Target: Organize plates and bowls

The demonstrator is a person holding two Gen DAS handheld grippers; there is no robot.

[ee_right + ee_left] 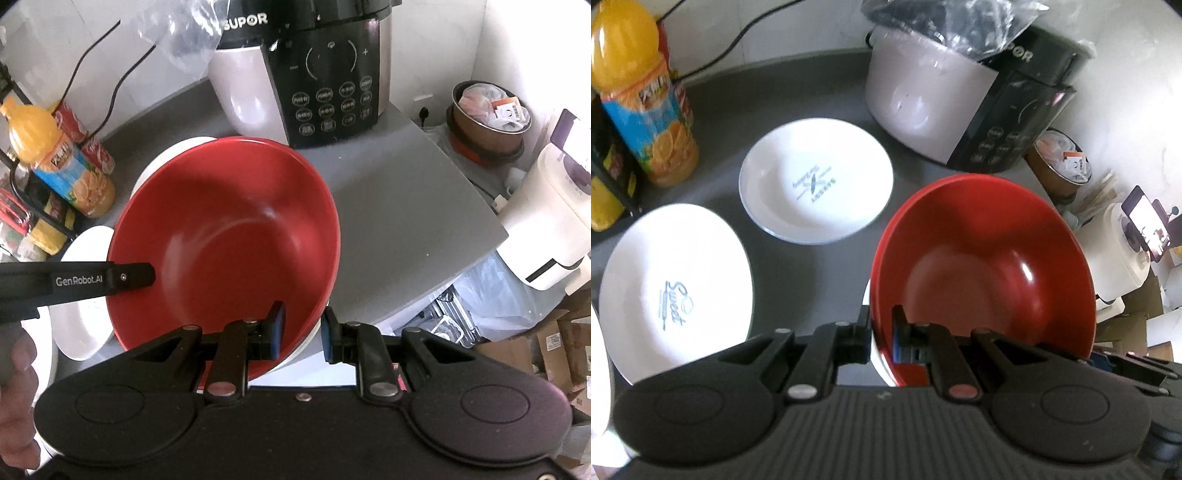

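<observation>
Tabletop (831, 280): grey, matte, its edge to the right in the right wrist view; white tiled wall behind it.
Cooker (325, 70): one, black panel with round buttons, pale body, clear plastic bag on top, at the back of the tabletop.
Red bowl (229, 229): one, glossy red inside, white outside, tilted, held above the tabletop in front of the cooker, over the white plates.
White plates: two in full, one printed "Sweet" (674, 291), one with a crossed logo (816, 181), lying flat, side by side; a sliver of another white rim at far left.
Juice bottle (639, 96): one, orange, at the left, beside red cans.
Left tool (882, 332): pinching the bowl's near rim.
Right tool (303, 332): pinching the bowl's opposite rim.
</observation>
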